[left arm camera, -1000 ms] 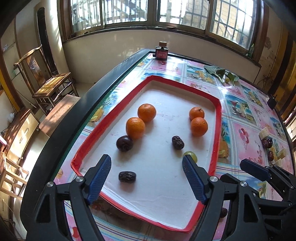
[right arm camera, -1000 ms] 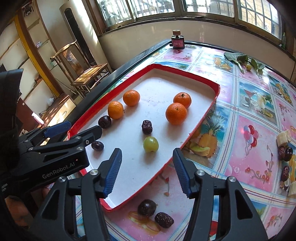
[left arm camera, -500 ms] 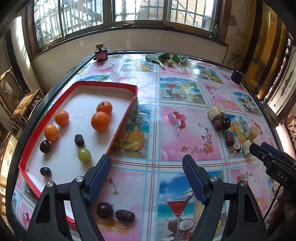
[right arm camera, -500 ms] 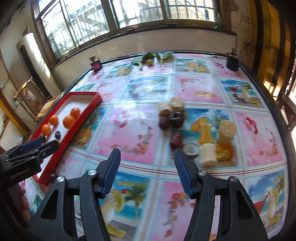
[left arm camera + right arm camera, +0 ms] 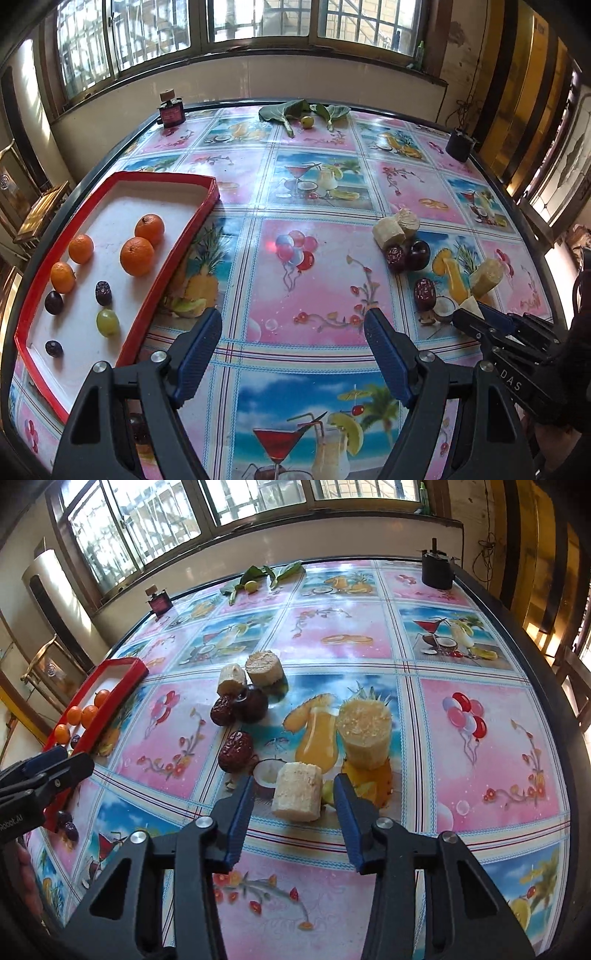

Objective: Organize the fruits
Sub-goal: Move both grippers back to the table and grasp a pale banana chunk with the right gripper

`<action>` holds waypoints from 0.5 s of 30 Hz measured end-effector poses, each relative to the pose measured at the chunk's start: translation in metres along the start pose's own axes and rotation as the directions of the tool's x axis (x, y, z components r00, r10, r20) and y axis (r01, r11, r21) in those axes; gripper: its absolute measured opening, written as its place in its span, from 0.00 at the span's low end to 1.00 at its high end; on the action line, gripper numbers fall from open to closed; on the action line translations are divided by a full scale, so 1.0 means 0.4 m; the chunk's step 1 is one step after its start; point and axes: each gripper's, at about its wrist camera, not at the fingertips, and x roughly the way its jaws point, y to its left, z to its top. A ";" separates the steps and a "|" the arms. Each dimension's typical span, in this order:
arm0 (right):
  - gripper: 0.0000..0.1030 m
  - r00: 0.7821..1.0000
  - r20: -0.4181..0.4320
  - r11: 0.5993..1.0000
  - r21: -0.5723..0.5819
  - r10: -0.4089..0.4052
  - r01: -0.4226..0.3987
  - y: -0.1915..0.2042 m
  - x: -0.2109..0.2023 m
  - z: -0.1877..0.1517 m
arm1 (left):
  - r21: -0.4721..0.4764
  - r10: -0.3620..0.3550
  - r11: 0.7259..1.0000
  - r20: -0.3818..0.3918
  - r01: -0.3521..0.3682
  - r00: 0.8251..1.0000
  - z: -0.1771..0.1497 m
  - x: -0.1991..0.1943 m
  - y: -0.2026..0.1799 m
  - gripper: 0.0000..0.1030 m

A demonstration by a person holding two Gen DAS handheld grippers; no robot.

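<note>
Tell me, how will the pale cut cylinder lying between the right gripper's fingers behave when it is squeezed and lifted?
The cylinder lies on its rounded side, so a nudge may roll it. Its cut face looks fibrous and rough, probably giving the right gripper good friction. It seems stiff, unlikely to sag.

Shallow red-rimmed white tray (image 5: 207,184) at left edge of fruit-print oilcloth surface (image 5: 314,280); round oranges (image 5: 136,256) + green grape (image 5: 107,322) in tray. Pale cut cane chunks (image 5: 297,791) and wrinkled dark-red dates (image 5: 235,751) lie well right of tray.

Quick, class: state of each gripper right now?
Left gripper: open, holding nothing.
Right gripper: open, jaws just closing around the pale cut chunk, not yet pressing.
</note>
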 end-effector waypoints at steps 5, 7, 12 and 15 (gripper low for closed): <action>0.27 1.000 -0.004 0.999 -0.033 0.005 -0.006 -0.014 0.001 -0.010 | 0.069 -0.049 0.996 0.022 0.047 0.999 0.035 0.003 -0.093 0.77; 0.27 1.000 0.000 1.000 -0.018 0.014 -0.014 -0.038 -0.016 -0.017 | 0.100 -0.086 0.991 0.024 0.084 0.996 0.048 0.006 -0.144 0.77; 0.27 0.999 0.018 0.999 -0.024 -0.034 0.035 -0.104 -0.078 -0.056 | 0.164 -0.174 0.971 -0.002 0.172 0.985 0.052 0.034 -0.281 0.77; 0.27 0.998 0.009 0.998 -0.004 -0.063 0.063 -0.151 -0.097 -0.082 | 0.184 -0.204 0.961 -0.022 0.204 0.979 0.044 0.061 -0.342 0.77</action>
